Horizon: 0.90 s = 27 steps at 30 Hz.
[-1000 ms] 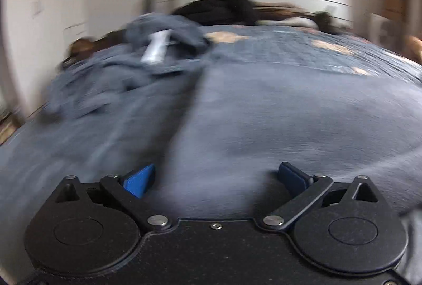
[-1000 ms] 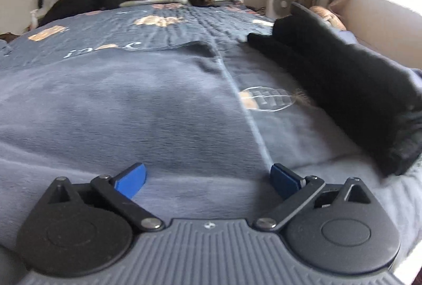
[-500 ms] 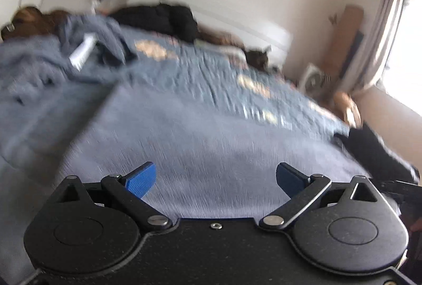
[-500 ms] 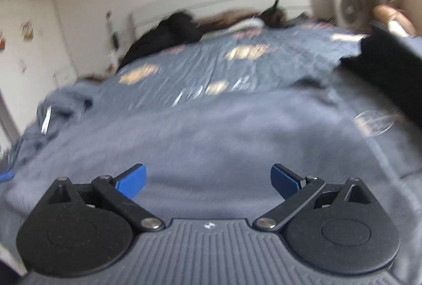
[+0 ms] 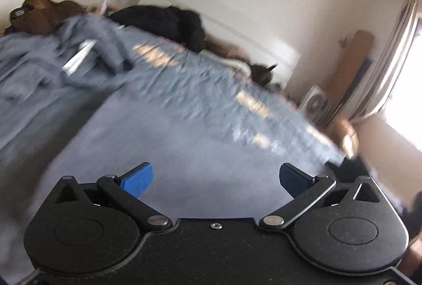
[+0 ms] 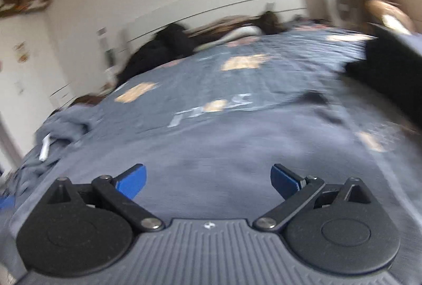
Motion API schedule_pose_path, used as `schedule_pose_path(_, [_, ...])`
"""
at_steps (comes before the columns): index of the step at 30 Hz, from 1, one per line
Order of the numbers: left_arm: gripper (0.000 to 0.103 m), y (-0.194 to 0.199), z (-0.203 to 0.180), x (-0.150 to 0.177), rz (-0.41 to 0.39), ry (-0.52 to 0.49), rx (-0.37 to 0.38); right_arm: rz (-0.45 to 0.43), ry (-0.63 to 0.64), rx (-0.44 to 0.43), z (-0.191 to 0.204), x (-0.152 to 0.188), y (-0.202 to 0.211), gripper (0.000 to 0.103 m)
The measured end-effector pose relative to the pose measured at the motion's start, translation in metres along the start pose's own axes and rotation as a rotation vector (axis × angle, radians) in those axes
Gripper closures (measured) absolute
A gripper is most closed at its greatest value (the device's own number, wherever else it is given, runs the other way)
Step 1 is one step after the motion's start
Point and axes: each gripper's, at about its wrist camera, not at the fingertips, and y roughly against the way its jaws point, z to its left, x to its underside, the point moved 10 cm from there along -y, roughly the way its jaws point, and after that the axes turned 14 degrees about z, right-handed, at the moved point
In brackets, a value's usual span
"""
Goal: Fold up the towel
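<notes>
left tool (image 5: 215, 178): fingers wide apart, empty, tilted over towel (image 5: 200, 153) | right tool (image 6: 208, 179): fingers wide apart, empty, tilted | towel: flat on bed (image 6: 237, 79), near its front edge, under both tools

place: somebody's bedroom at home
bed (image 6: 237, 90): blue patterned cover, white headboard (image 6: 219, 13) at the far edge
clutter: dark clothes (image 5: 168, 21) piled by the headboard
window side: curtain (image 5: 390, 58), small fan (image 5: 315, 103)
</notes>
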Motion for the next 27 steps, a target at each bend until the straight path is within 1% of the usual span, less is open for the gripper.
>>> schedule_pose_path(2, [0.0,-0.005,-0.029,-0.016,-0.024,0.012,0.033,0.048,0.063,-0.019,0.017,0.001,-0.029,0.002])
schedule_pose_path(3, [0.0,-0.009,-0.04,-0.021,-0.036,0.034,0.057,0.075,0.074,-0.011,0.016,0.001,-0.041,0.002])
schedule_pose_path(6, [0.0,-0.028,-0.064,-0.028,-0.065,0.103,0.13,0.158,0.08,0.032,0.004,0.001,-0.075,0.003])
schedule_pose_path(8, [0.0,-0.046,-0.069,-0.023,-0.062,0.12,0.146,0.167,0.083,0.075,-0.012,-0.003,-0.078,0.003])
schedule_pose_path(11, [0.0,-0.075,-0.063,-0.007,-0.024,0.15,0.121,0.169,0.051,0.159,-0.054,-0.014,-0.076,0.003])
schedule_pose_path(13, [0.0,-0.089,-0.059,0.006,0.009,0.12,0.082,0.161,0.03,0.202,-0.087,-0.022,-0.075,0.003])
schedule_pose_path(15, [0.0,-0.094,-0.058,0.013,0.026,0.087,0.059,0.146,0.018,0.251,-0.119,-0.03,-0.074,0.003])
schedule_pose_path(17, [0.0,-0.096,-0.059,0.014,0.02,0.077,0.061,0.128,-0.002,0.313,-0.153,-0.04,-0.071,0.003])
schedule_pose_path(20, [0.0,-0.097,-0.062,0.017,0.021,0.059,0.051,0.123,-0.1,0.381,-0.203,-0.054,-0.064,0.002])
schedule_pose_path(21, [0.0,-0.1,-0.063,0.018,0.032,0.053,0.049,0.099,-0.133,0.366,-0.209,-0.06,-0.058,0.003])
schedule_pose_path(23, [0.0,-0.104,-0.066,0.019,0.049,0.038,0.045,0.03,-0.191,0.297,-0.212,-0.075,-0.043,0.003])
schedule_pose_path(25, [0.0,-0.105,-0.071,0.021,0.047,0.015,0.042,-0.025,-0.156,0.238,-0.191,-0.089,-0.033,0.003])
schedule_pose_path(27, [0.0,-0.105,-0.075,0.023,0.05,0.008,0.048,-0.037,-0.054,0.165,-0.154,-0.098,-0.035,0.002])
